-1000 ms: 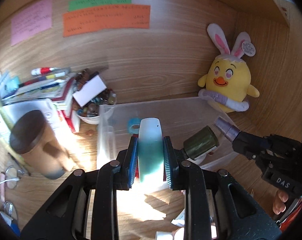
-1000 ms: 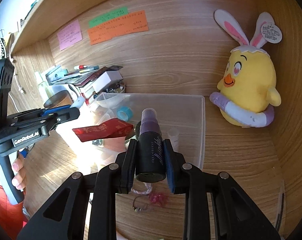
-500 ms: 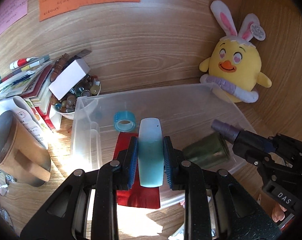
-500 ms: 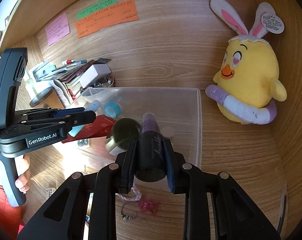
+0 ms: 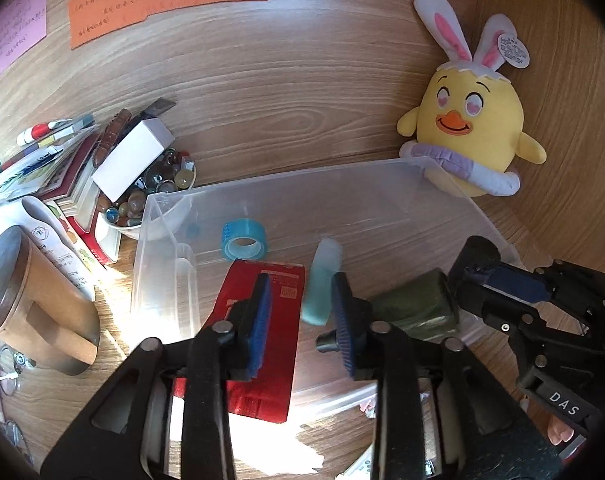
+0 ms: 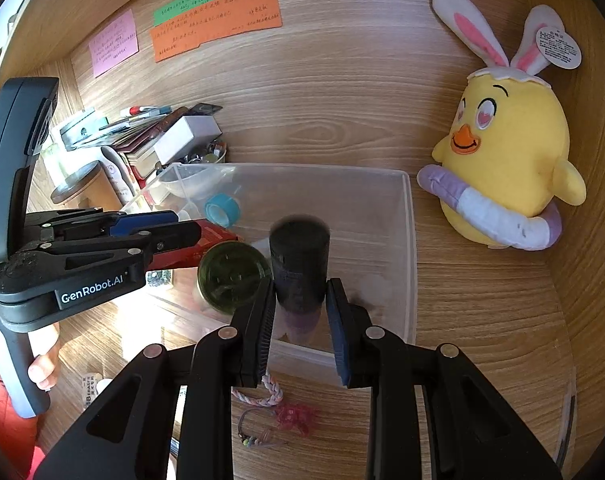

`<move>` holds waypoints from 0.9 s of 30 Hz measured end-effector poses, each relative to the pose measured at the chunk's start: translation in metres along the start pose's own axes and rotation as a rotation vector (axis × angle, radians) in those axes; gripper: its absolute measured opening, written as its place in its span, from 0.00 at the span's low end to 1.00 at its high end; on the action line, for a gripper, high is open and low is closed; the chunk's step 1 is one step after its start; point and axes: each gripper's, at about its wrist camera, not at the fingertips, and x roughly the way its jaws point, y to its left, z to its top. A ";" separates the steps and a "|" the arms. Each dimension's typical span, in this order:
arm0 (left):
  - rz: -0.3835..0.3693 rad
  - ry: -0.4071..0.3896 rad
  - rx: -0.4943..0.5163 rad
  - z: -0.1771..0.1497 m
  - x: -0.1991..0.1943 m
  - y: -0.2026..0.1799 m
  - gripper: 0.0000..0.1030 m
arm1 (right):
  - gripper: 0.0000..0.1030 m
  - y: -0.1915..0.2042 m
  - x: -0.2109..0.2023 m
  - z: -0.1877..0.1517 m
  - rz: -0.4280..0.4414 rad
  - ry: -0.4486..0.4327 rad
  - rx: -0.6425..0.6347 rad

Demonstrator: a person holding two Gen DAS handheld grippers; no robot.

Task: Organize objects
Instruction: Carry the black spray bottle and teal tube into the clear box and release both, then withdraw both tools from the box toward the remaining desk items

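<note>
Both hand-held grippers spread over clear bin [image 6: 408,240]; right wall near.

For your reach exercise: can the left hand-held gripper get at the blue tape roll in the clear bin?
Probably yes: the left hand-held gripper is open above the clear bin, and the blue tape roll lies uncovered just ahead.

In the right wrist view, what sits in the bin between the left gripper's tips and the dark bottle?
In the right wrist view, a green jar lies in the clear bin between the left gripper and the dark bottle, close against the bottle.
</note>
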 end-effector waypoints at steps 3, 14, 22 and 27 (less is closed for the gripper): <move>0.008 -0.020 0.007 -0.001 -0.008 -0.001 0.43 | 0.26 0.000 -0.003 -0.001 0.004 0.000 0.005; 0.035 -0.117 0.027 -0.011 -0.049 -0.009 0.73 | 0.43 0.000 -0.031 -0.004 0.006 -0.038 0.010; 0.052 -0.150 0.010 -0.029 -0.077 -0.002 0.93 | 0.61 0.009 -0.054 -0.011 -0.003 -0.068 -0.023; 0.050 -0.135 0.006 -0.049 -0.089 0.005 0.95 | 0.66 0.016 -0.061 -0.018 0.010 -0.066 -0.037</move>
